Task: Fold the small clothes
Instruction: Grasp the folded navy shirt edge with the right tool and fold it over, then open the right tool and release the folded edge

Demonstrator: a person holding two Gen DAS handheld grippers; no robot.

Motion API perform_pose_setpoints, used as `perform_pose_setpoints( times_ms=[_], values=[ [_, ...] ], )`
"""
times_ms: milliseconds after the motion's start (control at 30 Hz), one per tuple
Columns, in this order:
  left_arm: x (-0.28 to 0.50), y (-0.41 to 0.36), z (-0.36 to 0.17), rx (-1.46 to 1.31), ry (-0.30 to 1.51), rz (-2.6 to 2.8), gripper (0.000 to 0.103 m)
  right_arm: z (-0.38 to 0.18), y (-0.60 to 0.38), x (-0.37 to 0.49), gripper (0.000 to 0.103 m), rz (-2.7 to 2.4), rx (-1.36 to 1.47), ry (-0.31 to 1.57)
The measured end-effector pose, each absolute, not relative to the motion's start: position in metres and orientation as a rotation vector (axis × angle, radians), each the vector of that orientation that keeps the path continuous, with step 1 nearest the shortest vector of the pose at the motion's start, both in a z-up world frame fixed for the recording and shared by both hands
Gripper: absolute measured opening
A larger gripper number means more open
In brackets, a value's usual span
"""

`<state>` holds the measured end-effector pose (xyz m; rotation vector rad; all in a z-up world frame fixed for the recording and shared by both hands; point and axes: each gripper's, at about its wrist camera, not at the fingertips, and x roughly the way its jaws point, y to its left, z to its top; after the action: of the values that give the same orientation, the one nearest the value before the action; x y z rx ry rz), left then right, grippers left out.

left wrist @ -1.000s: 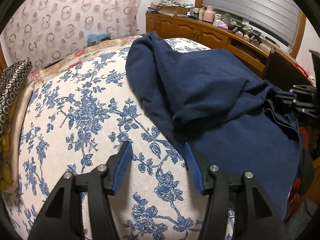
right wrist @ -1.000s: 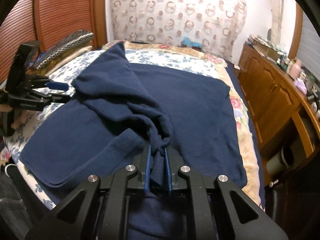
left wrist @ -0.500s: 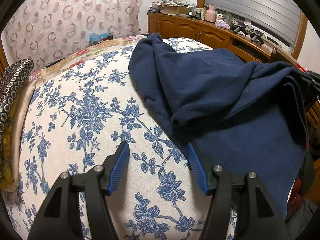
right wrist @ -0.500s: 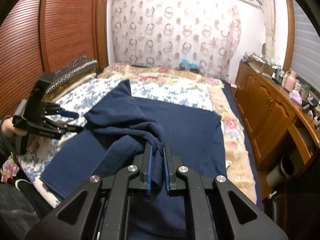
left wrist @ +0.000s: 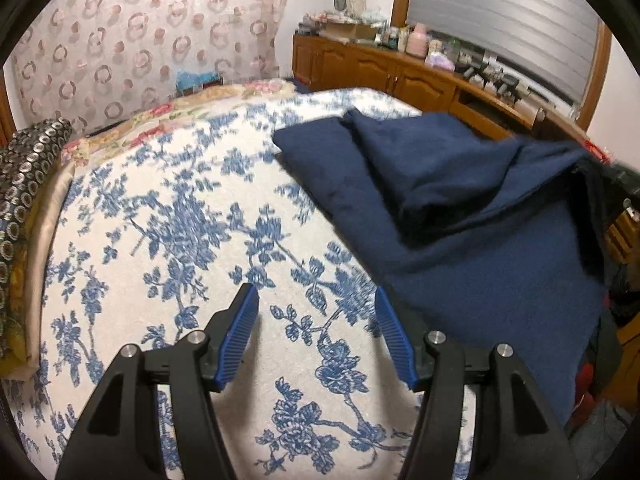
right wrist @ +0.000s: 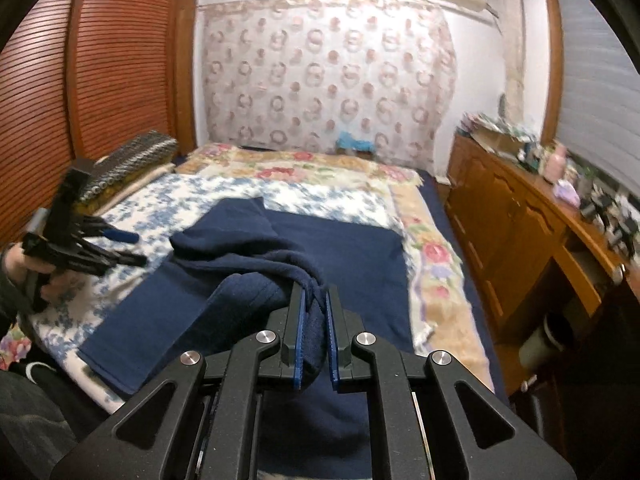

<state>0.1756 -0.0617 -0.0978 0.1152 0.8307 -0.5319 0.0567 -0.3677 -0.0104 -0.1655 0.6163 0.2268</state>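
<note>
A navy blue garment (right wrist: 352, 252) lies spread on the bed, with one part lifted and draped back over itself. My right gripper (right wrist: 314, 294) is shut on a bunched edge of that garment and holds it raised above the bed. In the left wrist view the same garment (left wrist: 480, 240) sits to the right, its upper layer pulled up toward the right edge. My left gripper (left wrist: 316, 300) stands open over the floral bedspread (left wrist: 180, 220), just left of the garment's near edge, with nothing between its fingers. It also shows in the right wrist view as the left gripper (right wrist: 124, 246), held by a hand.
A wooden dresser (right wrist: 520, 216) cluttered with small items runs along the right of the bed. A patterned pillow (right wrist: 128, 156) lies at the bed's left by slatted wooden doors (right wrist: 80, 72). A patterned curtain (right wrist: 328, 72) hangs behind. A pale bin (right wrist: 536, 344) stands on the floor.
My right gripper has risen with the garment's edge, lifting the fold higher off the bed. The left gripper has stayed over the bedspread with its jaws slightly wider.
</note>
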Motion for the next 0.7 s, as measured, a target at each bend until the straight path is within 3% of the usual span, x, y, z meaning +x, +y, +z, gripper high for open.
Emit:
perform_pose_setpoints(
  times_ms=[233,567,700],
  values=[
    [0.163,-0.059,-0.073,0.086,0.750,-0.523,0.060,-0.055,-0.385,0.060,0.007,0.184,-0.161,0.751],
    [0.145,-0.061,-0.051,0.052,0.676,-0.484,0.060,-0.029,-0.385,0.062,0.058,0.166,-0.138,0.697],
    [0.139,-0.061,-0.048,0.047,0.664,-0.482,0.060,-0.017,-0.371,0.072,0.064,0.189,-0.152,0.666]
  ],
)
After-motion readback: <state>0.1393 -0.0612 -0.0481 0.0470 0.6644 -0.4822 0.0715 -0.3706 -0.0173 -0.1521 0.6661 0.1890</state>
